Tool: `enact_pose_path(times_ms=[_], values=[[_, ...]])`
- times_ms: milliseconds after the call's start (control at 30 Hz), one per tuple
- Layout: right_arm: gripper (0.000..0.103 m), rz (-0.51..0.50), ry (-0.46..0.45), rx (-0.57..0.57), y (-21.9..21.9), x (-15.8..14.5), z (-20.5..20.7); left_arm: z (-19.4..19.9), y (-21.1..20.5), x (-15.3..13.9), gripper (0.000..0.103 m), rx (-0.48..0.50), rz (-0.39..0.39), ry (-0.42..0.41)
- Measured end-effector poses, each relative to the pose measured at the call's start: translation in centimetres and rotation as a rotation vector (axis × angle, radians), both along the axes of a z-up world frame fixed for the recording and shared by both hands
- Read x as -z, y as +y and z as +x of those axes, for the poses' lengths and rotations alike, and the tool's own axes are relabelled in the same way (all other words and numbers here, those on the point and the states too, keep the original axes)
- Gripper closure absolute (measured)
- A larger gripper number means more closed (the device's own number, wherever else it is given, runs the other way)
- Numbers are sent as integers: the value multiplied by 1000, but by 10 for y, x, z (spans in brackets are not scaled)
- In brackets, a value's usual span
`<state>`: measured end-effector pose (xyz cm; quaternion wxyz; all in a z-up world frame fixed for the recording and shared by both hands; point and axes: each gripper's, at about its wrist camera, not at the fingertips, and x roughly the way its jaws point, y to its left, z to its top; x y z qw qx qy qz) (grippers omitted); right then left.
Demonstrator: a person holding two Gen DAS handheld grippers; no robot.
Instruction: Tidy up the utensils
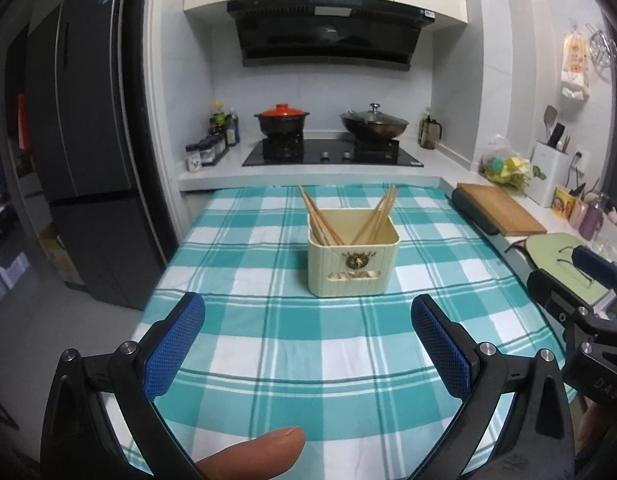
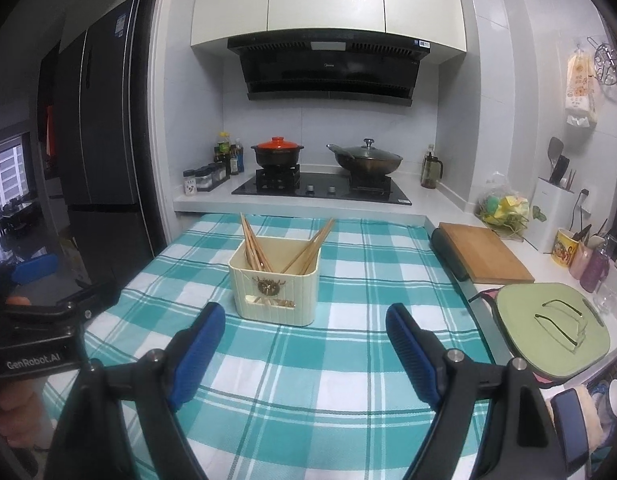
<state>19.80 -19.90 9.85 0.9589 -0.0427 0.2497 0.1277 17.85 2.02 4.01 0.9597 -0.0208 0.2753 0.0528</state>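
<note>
A cream ribbed utensil holder (image 1: 353, 254) (image 2: 275, 282) stands upright on the teal checked tablecloth (image 1: 308, 360) (image 2: 308, 380). Several wooden chopsticks (image 1: 320, 216) (image 2: 254, 246) lean inside it in two bunches, left and right. My left gripper (image 1: 307, 310) hovers over the cloth on the near side of the holder, open, nothing between its blue pads. My right gripper (image 2: 305, 320) is also open and empty, just short of the holder. Each gripper shows at the edge of the other's view: the right gripper (image 1: 580, 280) and the left gripper (image 2: 36, 304).
Behind the table runs a counter with a hob (image 1: 332, 152), an orange-lidded pot (image 1: 282, 118) and a wok (image 1: 374, 122). A wooden cutting board (image 2: 484, 254) and a green board with glasses (image 2: 556, 332) lie at the right. A dark fridge (image 1: 88, 160) stands at the left.
</note>
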Motion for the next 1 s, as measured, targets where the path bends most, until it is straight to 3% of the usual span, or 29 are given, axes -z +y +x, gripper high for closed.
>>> enact_pose_path(times_ms=[1000], values=[[19,1,15,-61,18,0,-17,-6,16,8,0,-65,1,31]])
